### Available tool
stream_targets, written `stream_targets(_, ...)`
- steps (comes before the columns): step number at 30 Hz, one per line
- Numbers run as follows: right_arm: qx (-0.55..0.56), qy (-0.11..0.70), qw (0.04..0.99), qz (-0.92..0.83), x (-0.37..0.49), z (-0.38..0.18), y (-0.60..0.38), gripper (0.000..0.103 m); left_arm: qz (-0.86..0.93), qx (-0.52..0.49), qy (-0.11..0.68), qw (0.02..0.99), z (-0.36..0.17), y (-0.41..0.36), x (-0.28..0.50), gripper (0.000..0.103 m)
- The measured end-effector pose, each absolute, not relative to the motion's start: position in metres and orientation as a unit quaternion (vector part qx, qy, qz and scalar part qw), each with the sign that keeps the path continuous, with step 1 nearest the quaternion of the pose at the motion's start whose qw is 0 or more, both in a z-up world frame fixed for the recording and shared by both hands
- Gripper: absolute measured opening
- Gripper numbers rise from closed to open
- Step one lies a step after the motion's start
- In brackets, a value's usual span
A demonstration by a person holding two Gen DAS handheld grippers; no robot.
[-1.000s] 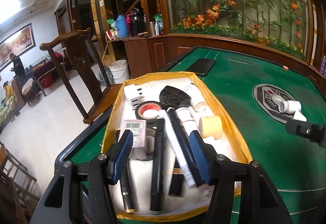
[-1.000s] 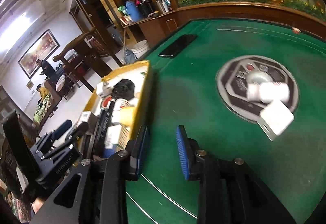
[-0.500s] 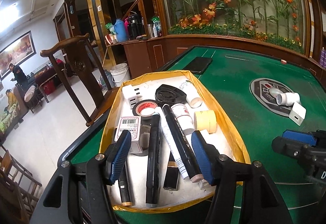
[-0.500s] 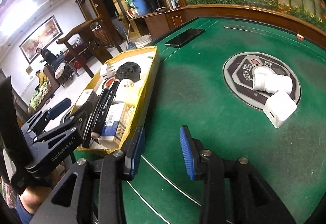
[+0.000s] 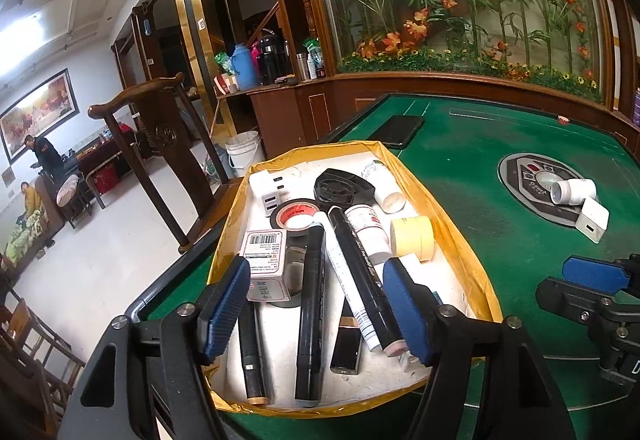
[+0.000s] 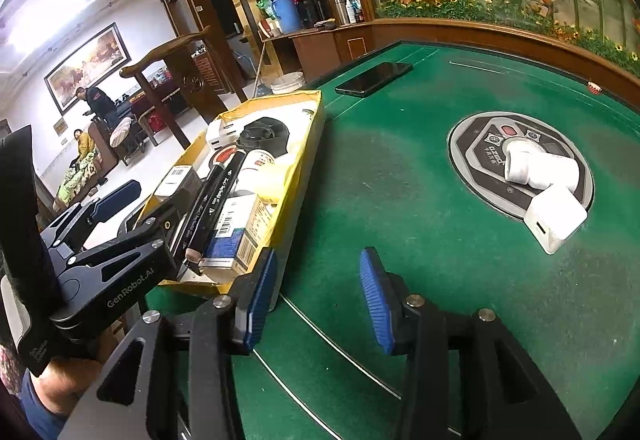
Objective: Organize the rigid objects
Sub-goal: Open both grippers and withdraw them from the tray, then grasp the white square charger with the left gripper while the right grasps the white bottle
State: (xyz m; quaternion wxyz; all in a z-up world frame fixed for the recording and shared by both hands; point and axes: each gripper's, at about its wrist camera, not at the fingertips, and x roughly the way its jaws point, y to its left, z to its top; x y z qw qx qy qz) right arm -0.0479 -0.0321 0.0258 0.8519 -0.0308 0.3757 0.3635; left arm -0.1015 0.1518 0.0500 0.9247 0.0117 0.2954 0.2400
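Observation:
A yellow-rimmed tray [image 5: 460, 240] on the green table holds black markers [image 5: 310, 304], a white pen, tape rolls [image 5: 412, 238], a white plug block and a small box. My left gripper [image 5: 316, 300] hovers over the tray's near end; its jaws are opening and press on nothing. To the right, a white charger cube [image 6: 556, 217] and a white pipe elbow [image 6: 536, 167] lie on the round grey panel [image 6: 480, 135]. My right gripper [image 6: 318, 296] is low over bare felt between tray [image 6: 304, 159] and panel, with its jaws opening and nothing between them.
A black phone [image 6: 374, 77] lies on the felt beyond the tray. A small red and white object [image 5: 563, 119] sits by the far wooden rail. A wooden chair [image 5: 160, 143] stands off the table's left edge. Two people are far back in the room.
Both grippers' jaws have spread wider. The right gripper has rolled level and shifted a little, so its blue pad now shows at the right of the left wrist view.

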Motion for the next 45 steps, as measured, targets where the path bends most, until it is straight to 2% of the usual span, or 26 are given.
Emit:
stream_targets(11,-0.022,0.368,0.863,0.347,-0.04,0.032,-0.04,0.045,0.234,0.014,0.295,0.926,0.05,0.15,-0.102,0.076)
stream_targets(13,-0.002,0.36,0.878,0.316,-0.023,0.043,-0.061,0.045,0.212,0.009,0.292,0.932,0.053,0.144,-0.103,0.076)
stream_targets(15,0.014,0.351,0.897,0.267,-0.001,0.053,-0.09,0.053,0.176,0.006,0.299,0.938,0.056,0.135,-0.099,0.076)
stream_targets(17,0.055,0.356,0.908,0.212,0.026,0.056,-0.129,0.053,0.137,0.012,0.303,0.943,0.059,0.12,-0.094,0.076)
stream_targets(22,0.097,0.397,0.901,0.148,0.08,0.027,-0.179,0.053,0.04,0.004,0.329,0.943,0.057,0.081,-0.074,0.077)
stream_targets(26,0.121,0.42,0.883,0.169,0.101,0.004,-0.181,0.053,-0.001,0.019,0.348,0.937,0.051,0.055,-0.063,0.077)
stream_targets(31,0.104,0.453,0.847,0.258,0.095,0.001,-0.152,0.055,-0.033,0.041,0.359,0.932,0.046,0.032,-0.056,0.082)
stream_targets(34,0.143,0.459,0.814,0.325,0.086,0.01,-0.147,0.055,-0.055,0.041,0.363,0.929,0.046,0.026,-0.047,0.085)
stream_targets(37,0.14,0.438,0.841,0.286,0.085,0.021,-0.157,0.055,-0.067,0.033,0.38,0.922,0.044,0.017,-0.029,0.086)
stream_targets(41,0.164,0.432,0.856,0.231,0.09,0.019,-0.176,0.055,-0.084,-0.028,0.419,0.904,0.042,0.004,0.004,0.086)
stream_targets(45,0.174,0.416,0.871,0.195,0.09,0.023,-0.185,0.055,-0.057,-0.017,0.429,0.902,0.039,-0.018,0.027,0.086)
